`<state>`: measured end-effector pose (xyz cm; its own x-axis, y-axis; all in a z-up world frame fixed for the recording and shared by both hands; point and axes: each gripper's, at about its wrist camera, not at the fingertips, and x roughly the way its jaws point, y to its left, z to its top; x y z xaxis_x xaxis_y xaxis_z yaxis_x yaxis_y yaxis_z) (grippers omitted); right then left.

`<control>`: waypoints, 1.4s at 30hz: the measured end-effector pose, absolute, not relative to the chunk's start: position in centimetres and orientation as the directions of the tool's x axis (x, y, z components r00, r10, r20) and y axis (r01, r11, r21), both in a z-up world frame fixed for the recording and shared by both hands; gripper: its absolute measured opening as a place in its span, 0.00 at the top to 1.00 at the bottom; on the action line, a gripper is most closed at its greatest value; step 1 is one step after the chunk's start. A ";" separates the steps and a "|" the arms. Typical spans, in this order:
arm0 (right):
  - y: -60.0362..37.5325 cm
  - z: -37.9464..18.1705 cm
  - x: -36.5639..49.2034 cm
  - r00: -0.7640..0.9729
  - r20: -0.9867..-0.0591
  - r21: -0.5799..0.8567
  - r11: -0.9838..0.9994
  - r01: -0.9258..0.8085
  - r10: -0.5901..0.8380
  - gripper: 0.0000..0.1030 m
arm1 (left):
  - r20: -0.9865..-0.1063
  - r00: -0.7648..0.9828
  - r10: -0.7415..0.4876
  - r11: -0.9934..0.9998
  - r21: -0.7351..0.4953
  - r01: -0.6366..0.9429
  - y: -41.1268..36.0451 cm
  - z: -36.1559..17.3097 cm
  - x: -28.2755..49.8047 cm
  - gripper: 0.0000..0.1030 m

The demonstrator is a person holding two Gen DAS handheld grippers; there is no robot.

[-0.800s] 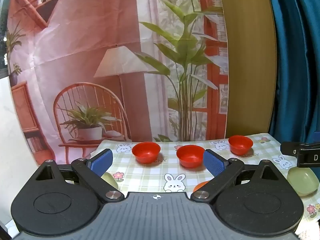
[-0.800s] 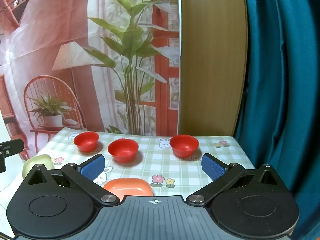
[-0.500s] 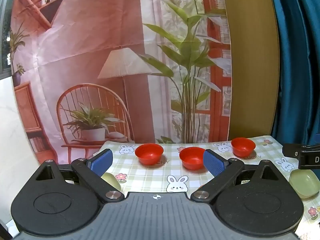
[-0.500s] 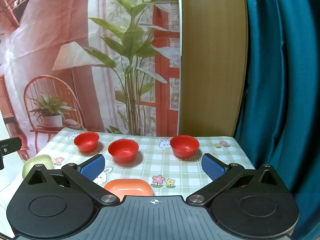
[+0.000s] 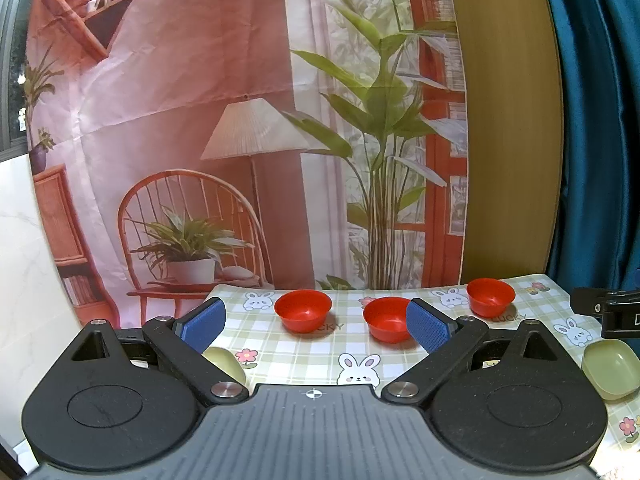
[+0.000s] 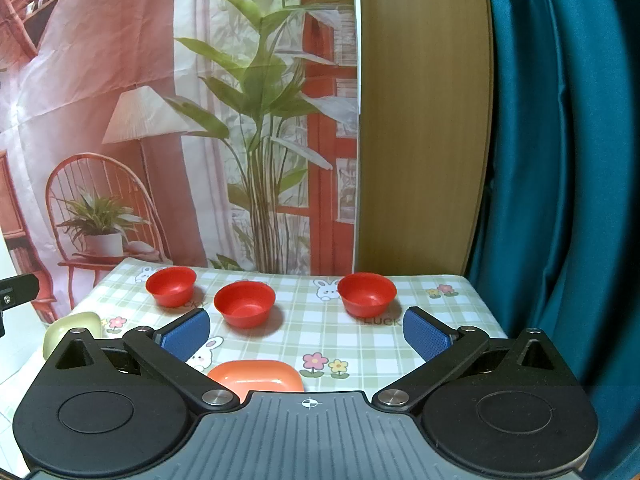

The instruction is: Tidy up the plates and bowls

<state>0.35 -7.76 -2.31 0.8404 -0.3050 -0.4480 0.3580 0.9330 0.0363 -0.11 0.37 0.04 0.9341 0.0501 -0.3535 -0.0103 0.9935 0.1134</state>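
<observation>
Hovering before any pick: left gripper (image 5: 314, 322) and right gripper (image 6: 306, 334) both spread wide, empty. Three red plastic bowls (image 6: 244, 305) sit mid-frame; orange plastic plate (image 6: 256, 376) lower centre. Next: probably stack bowls.

Red bowls (image 6: 244, 304); orange plate (image 6: 256, 376); pale green dish (image 5: 610, 368); green-white checked tablecloth (image 6: 328, 336), bunny and flower print; blue pads (image 6: 424, 338).

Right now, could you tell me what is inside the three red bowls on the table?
The middle red bowl looks empty. The left red bowl and right red bowl show nothing above their rims, but their bottoms are hidden.
</observation>
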 end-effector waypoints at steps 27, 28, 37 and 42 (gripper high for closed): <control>-8.0 -2.1 -0.2 0.845 -0.443 0.032 0.937 0.348 -0.299 0.00 | -0.333 0.941 0.060 0.994 0.109 -0.025 0.5 0.4 -0.7 0.05; -8.0 -2.1 -0.2 0.845 -0.443 0.032 0.937 0.348 -0.299 0.00 | -0.334 0.941 0.060 0.994 0.109 -0.025 0.5 0.4 -0.7 0.05; -8.2 -1.5 -0.4 0.847 -0.441 0.032 0.937 0.347 -0.298 0.00 | -0.334 0.941 0.060 0.994 0.110 -0.024 0.6 0.4 -0.6 0.05; -8.2 -1.5 -0.5 0.846 -0.441 0.033 0.937 0.347 -0.298 0.00 | -0.334 0.941 0.059 0.994 0.110 -0.024 0.5 0.4 -0.6 0.05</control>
<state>-0.50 -8.17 -1.53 0.8464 -0.2981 -0.4413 0.3471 0.9373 0.0326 -0.63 0.54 0.42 0.9406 0.0594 -0.3342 -0.0237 0.9937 0.1100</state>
